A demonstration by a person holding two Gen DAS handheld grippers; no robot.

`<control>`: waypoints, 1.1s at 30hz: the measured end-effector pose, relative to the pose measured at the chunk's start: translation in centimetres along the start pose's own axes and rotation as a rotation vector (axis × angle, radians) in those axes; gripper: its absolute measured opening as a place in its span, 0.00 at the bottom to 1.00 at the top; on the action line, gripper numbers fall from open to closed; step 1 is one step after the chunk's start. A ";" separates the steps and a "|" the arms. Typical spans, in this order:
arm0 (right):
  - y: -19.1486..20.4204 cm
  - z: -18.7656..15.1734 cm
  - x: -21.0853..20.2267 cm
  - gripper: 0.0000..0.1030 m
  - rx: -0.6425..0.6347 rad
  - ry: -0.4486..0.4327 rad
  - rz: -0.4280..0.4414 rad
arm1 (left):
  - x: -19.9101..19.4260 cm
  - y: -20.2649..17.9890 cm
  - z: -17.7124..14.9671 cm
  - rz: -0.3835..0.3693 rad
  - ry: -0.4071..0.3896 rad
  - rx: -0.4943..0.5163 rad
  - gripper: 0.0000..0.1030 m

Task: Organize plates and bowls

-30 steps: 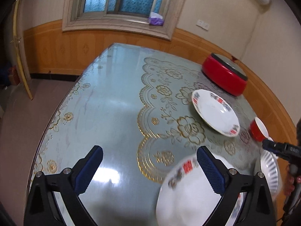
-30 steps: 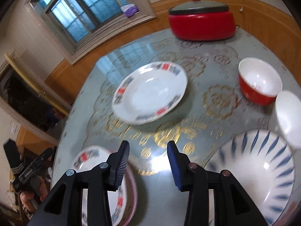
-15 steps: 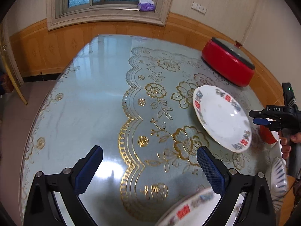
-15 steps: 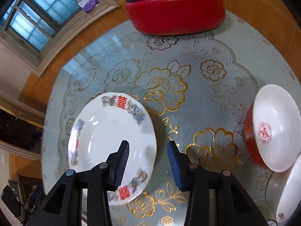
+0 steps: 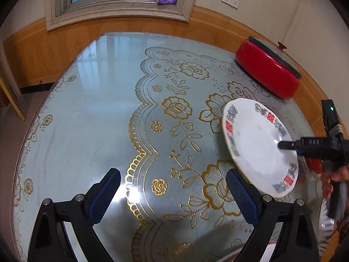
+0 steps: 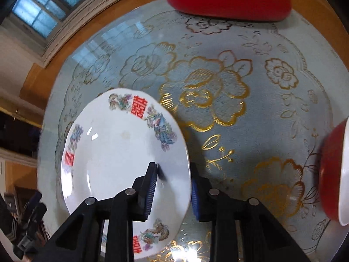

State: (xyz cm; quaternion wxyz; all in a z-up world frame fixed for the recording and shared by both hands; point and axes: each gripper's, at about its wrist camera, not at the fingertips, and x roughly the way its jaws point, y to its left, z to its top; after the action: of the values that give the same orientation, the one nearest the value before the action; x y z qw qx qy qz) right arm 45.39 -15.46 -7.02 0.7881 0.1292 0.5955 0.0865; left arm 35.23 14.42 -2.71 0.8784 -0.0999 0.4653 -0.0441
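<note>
A white plate with red characters and flower prints lies on the glass table; it also shows in the left wrist view. My right gripper straddles the plate's near right rim, one finger over the plate and the other outside the rim, with a gap still between pads and rim. In the left wrist view the right gripper's tip reaches over the plate. My left gripper is open and empty above the table, left of the plate.
A red lidded pot stands at the far right of the table. A red bowl with white inside sits right of the right gripper. The edge of a blue-striped dish shows at lower right.
My right gripper has moved forward and down onto the plate's rim. My left gripper has drawn back from the stack of plates, which has left its view.
</note>
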 end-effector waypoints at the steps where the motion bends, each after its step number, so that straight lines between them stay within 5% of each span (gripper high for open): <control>1: 0.6 -0.3 0.1 0.26 -0.022 0.007 0.003 | 0.2 0.1 0.2 -0.007 0.003 -0.007 0.95; 5: 2.5 -1.5 0.5 0.26 -0.076 0.019 0.012 | 1.1 0.1 0.9 -0.044 0.012 -0.029 0.95; 12: 1.3 -0.1 0.9 0.30 0.010 -0.007 0.065 | 2.8 -1.2 2.3 -0.097 0.005 -0.035 0.93; 25: 3.0 2.5 2.6 0.28 -0.022 -0.027 0.083 | 7.2 -3.1 3.9 -0.173 0.100 -0.041 0.62; 29: 3.5 2.7 2.9 0.29 -0.035 -0.029 0.070 | 7.9 -4.6 3.9 -0.170 0.125 0.025 0.45; 33: 3.9 2.3 3.1 0.29 -0.046 -0.027 0.064 | 7.9 -5.8 3.5 -0.089 0.130 0.103 0.40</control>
State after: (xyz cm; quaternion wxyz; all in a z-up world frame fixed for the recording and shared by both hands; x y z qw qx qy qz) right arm 48.46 -11.11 -8.05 0.7955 0.1312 0.5784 0.1237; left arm 42.67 7.92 -5.94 0.8475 -0.0721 0.5135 -0.1133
